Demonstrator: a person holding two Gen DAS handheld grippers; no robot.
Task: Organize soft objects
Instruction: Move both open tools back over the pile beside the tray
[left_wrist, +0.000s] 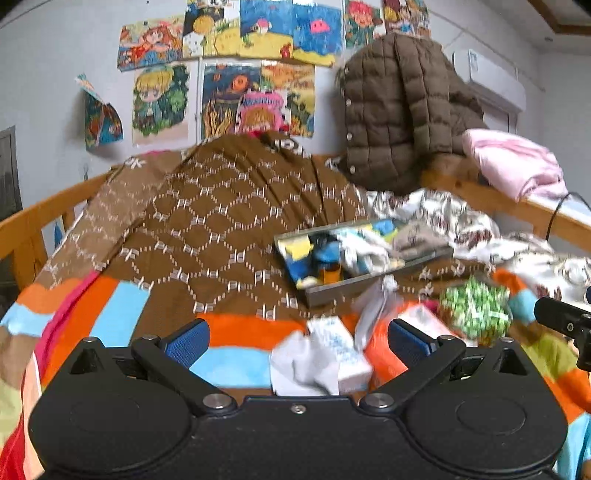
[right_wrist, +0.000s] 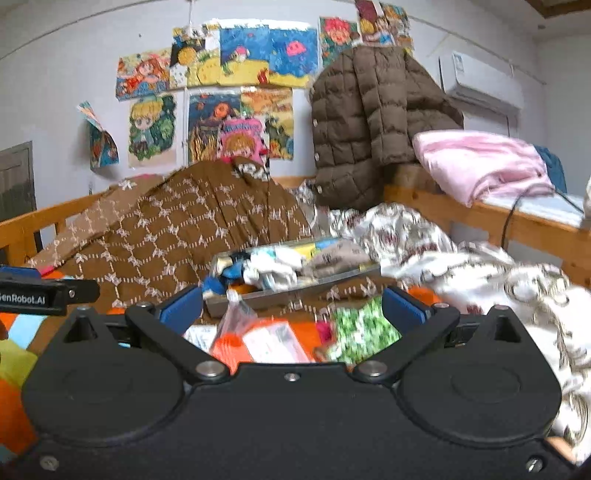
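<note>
the shallow grey tray lies tilted on the brown patterned blanket, and it holds a jumble of small soft items, blue, yellow and white, too blurred to name one by one. in the right wrist view the same tray sits just beyond the fingers.

going left to right on the striped orange and blue bedcover: a white sock touching a small white packet, a clear plastic bag, then a green and white bundle.

the left gripper has its jaws spread wide and holds nothing; the sock lies between them. the right gripper is likewise wide apart and empty, above the green bundle.

a wooden bed rail runs behind, with a brown quilted jacket, a pink cloth and colourful drawings on the wall.
</note>
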